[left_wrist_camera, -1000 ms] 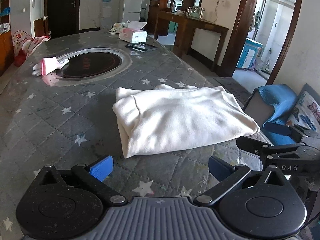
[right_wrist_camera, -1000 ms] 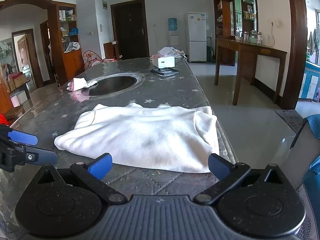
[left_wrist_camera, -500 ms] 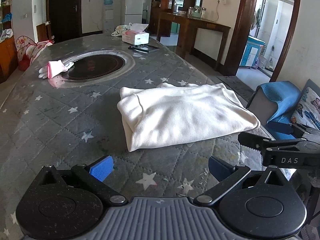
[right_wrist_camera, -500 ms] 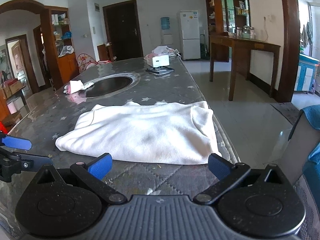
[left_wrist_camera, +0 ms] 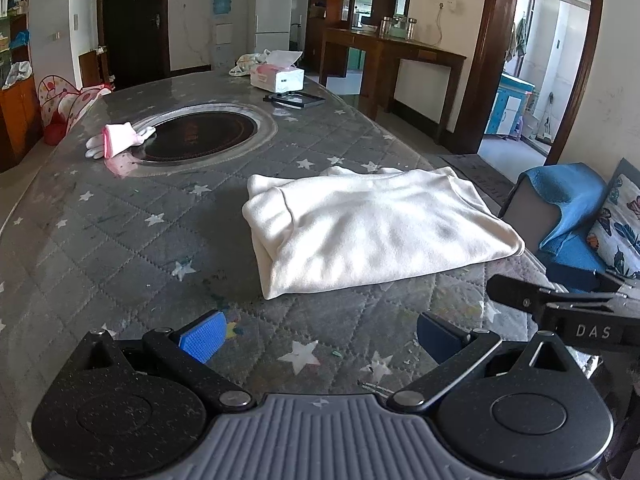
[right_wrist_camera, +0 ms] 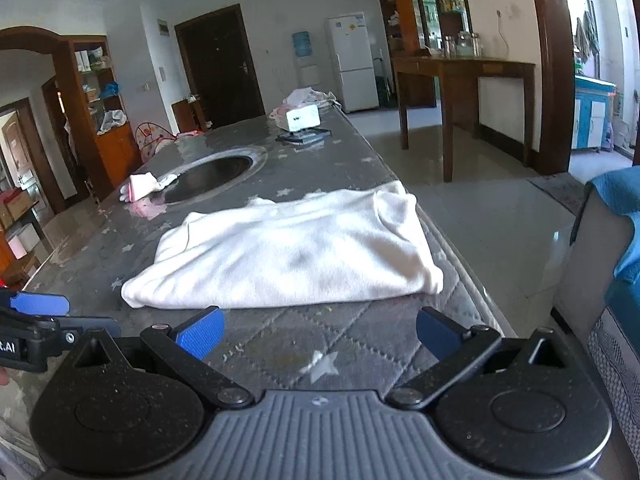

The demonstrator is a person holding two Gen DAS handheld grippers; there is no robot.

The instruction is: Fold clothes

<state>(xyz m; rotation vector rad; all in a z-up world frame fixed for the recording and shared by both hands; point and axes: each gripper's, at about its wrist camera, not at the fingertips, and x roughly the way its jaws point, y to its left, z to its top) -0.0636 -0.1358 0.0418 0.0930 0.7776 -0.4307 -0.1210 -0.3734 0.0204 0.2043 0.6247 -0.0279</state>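
Observation:
A cream-white garment [left_wrist_camera: 372, 228] lies folded into a flat rectangle on the grey star-patterned table [left_wrist_camera: 120, 240], near its right edge; the right wrist view shows the same garment [right_wrist_camera: 296, 256]. My left gripper [left_wrist_camera: 320, 338] hovers open near the table's front edge, short of the garment, nothing between its blue pads. My right gripper [right_wrist_camera: 320, 332] is open too, held back from the garment's near edge. Each gripper shows at the side of the other's view.
A dark round inset [left_wrist_camera: 200, 136] sits mid-table with pink-and-white gloves [left_wrist_camera: 118, 140] at its left rim. A tissue box [left_wrist_camera: 278, 76] and a flat black item [left_wrist_camera: 294, 100] lie at the far end. A blue-draped chair [left_wrist_camera: 560, 208] stands right of the table.
Both grippers have drawn back and risen slightly from the garment, staying open. The folded garment has not moved.

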